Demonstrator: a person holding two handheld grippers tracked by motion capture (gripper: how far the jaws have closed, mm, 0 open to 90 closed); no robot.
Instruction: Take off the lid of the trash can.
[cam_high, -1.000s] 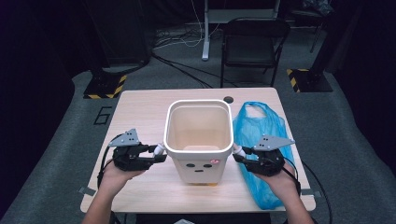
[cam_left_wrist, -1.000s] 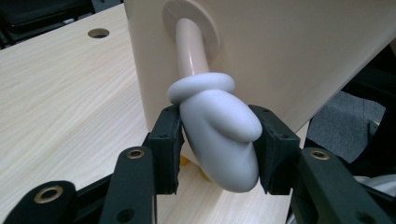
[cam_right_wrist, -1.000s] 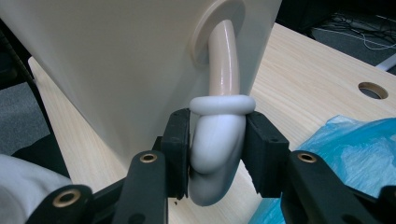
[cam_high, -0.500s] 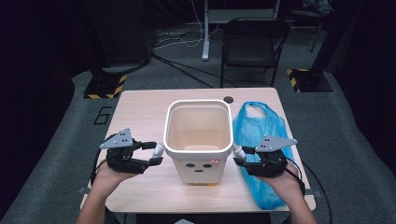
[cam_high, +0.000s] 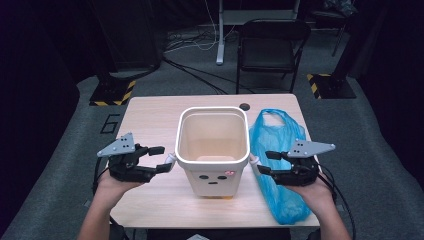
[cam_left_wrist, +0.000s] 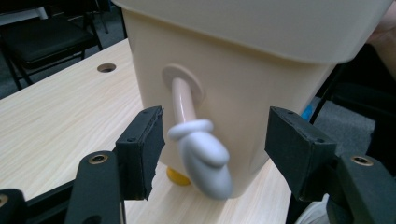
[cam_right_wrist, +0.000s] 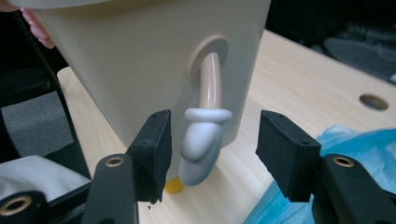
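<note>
High view: the bin stands mid-table, your left gripper at its 9 o'clock, right gripper at 3 o'clock. Both have just been opening, each little arm loose between parted pads. Back straight out so nothing snags.
</note>
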